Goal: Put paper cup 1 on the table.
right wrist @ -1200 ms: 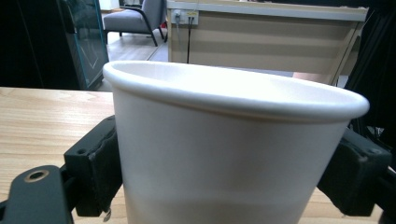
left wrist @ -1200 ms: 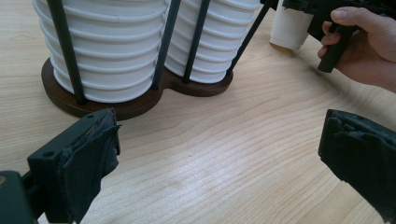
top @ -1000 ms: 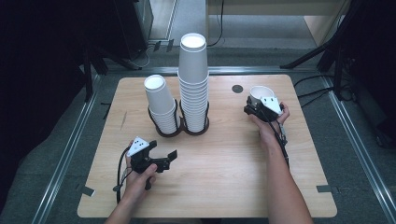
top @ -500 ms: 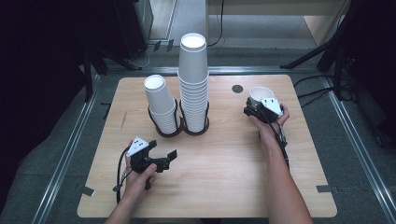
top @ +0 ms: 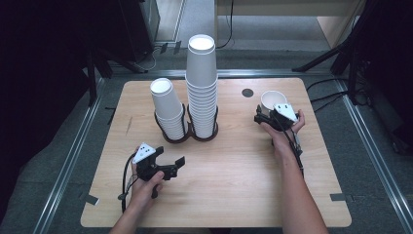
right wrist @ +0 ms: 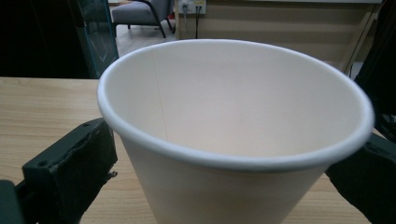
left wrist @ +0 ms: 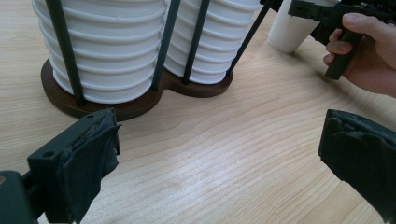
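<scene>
Fingers of right gripper point(top: 267, 118) flank the paper cup point(top: 272, 100) near the table edge; left gripper point(top: 171, 165) gapes wide.

White paper cups and black grippers on a pale wooden table.

The single cup point(top: 272, 100) at the right of the high view is white, cream inside. Two stacks of cups point(top: 201, 87) at centre are white, ribbed by their rims, in a dark brown holder point(top: 187, 136) with black rods. The table point(top: 234, 195) is light wood with fine grain. Both grippers point(top: 168, 168) are black, topped by grey plates with white dots.
</scene>
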Tool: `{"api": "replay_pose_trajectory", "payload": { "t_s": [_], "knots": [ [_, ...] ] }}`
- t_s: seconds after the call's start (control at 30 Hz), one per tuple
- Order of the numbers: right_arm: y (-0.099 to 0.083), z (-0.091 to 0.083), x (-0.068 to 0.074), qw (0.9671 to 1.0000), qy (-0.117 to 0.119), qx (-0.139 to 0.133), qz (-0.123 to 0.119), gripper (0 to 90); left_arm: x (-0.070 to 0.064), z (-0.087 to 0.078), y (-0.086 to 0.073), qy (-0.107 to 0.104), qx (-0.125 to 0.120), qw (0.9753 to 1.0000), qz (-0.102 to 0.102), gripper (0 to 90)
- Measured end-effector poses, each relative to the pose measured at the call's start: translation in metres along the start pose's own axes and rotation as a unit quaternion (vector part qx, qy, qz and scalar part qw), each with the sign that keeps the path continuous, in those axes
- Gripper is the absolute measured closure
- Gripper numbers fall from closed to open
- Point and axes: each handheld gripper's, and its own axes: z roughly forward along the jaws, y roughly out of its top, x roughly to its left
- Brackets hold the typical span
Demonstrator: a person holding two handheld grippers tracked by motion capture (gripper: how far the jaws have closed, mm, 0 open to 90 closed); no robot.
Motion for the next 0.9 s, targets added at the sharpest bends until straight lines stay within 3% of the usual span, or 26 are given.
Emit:
{"api": "replay_pose_trajectory", "payload": {
  "t_s": [0.5,0.9],
  "knots": [
    [0.011,-0.021,-0.004,0.9998,0.012,-0.007,-0.015,0.0,-0.002,0.001,0.0,-0.001,0.0,1.0,0.002,0.0],
    [0.02,-0.049,-0.011,0.9995,0.025,-0.021,-0.002,0.0,-0.003,0.001,0.003,0.003,-0.002,1.0,0.006,0.0]
  ]
}}
